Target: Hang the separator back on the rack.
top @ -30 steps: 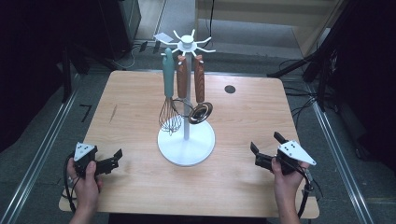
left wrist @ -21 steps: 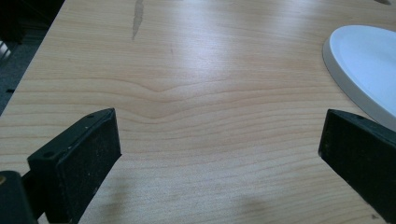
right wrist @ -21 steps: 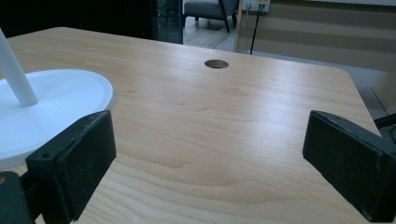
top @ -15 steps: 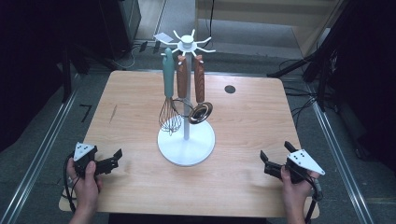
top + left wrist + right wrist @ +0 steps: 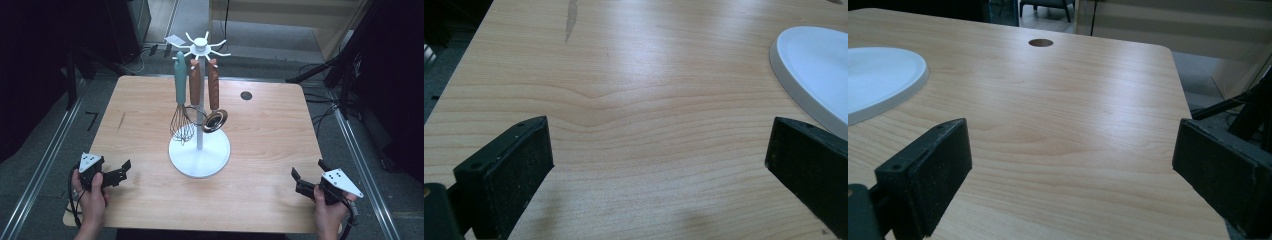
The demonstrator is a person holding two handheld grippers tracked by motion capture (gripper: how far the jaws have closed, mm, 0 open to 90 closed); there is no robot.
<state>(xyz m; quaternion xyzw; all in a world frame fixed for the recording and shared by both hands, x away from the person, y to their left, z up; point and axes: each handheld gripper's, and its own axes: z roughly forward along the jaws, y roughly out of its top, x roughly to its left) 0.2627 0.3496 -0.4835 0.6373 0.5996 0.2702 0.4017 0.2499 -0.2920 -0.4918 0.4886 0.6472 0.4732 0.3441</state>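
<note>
A white utensil stand rises from a round base in the middle of the wooden table. From its hooks hang a teal-handled whisk, a brown-handled utensil and a wooden-handled ladle. My left gripper rests at the near left corner, open and empty, its jaws wide apart above bare wood; the stand's base lies off to its right. At the near right edge my right gripper is open and empty too, with the base at its left.
A small round cable hole sits in the table's far right part, also seen ahead of the right gripper. Metal rails run along the floor on both sides. Dark stands and cables crowd the floor at the right.
My right gripper has drawn back toward the near right corner of the table. The left gripper has stayed put.
</note>
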